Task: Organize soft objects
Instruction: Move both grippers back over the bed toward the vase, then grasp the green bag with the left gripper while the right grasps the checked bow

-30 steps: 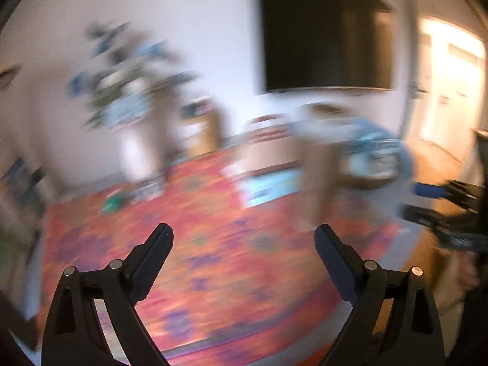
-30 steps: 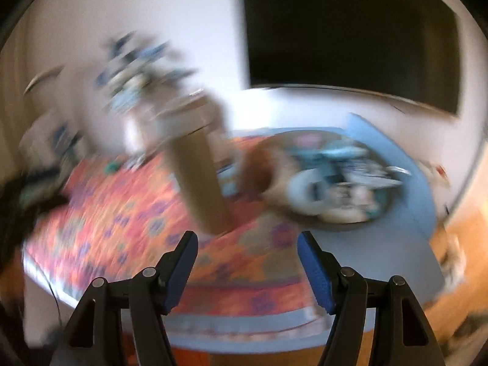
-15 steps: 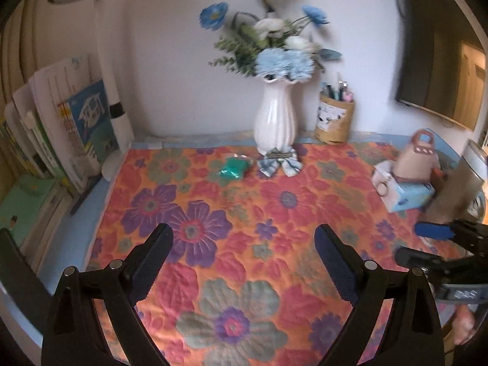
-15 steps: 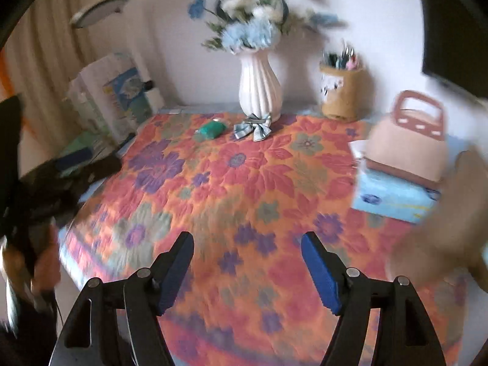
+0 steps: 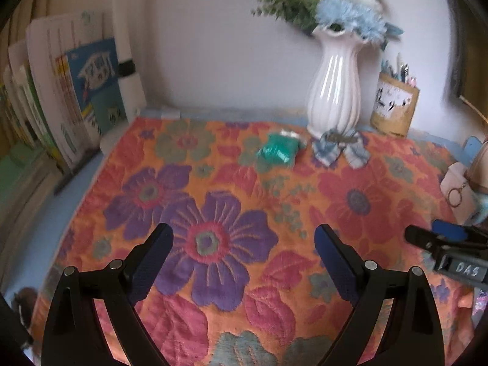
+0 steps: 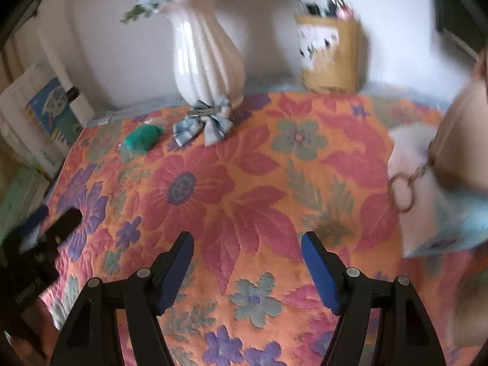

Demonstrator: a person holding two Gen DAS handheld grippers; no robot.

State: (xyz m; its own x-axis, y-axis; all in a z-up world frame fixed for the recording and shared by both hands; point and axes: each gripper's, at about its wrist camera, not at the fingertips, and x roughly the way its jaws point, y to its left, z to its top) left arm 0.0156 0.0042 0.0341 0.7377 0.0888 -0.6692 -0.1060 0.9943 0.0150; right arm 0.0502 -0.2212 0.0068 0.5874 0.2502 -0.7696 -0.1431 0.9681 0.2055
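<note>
Over a flower-patterned quilted cloth (image 5: 231, 201) in orange, pink and purple, covering a tabletop: left gripper (image 5: 242, 259) with jaws spread wide, nothing between them, and right gripper (image 6: 245, 262) likewise parted and empty-handed. Well ahead of both pairs of jaws, near the far edge of the cloth, two soft items side by side: a green crumpled bundle (image 5: 279, 151), seemingly in clear wrapping, its make hard to tell through the blur; just to its right, a blue-and-white checked fabric bow (image 5: 340, 149), knotted at the centre with a small clasp, touching the foot of a ribbed white vase (image 5: 334, 88) of blue and white flowers. Right of the vase, a tan pen holder (image 5: 393, 109). Far left of the left jaws, upright books (image 5: 73, 100) against the wall. Close right of the right jaws, a pale pouch with a metal ring (image 6: 408, 167), blurred.
</note>
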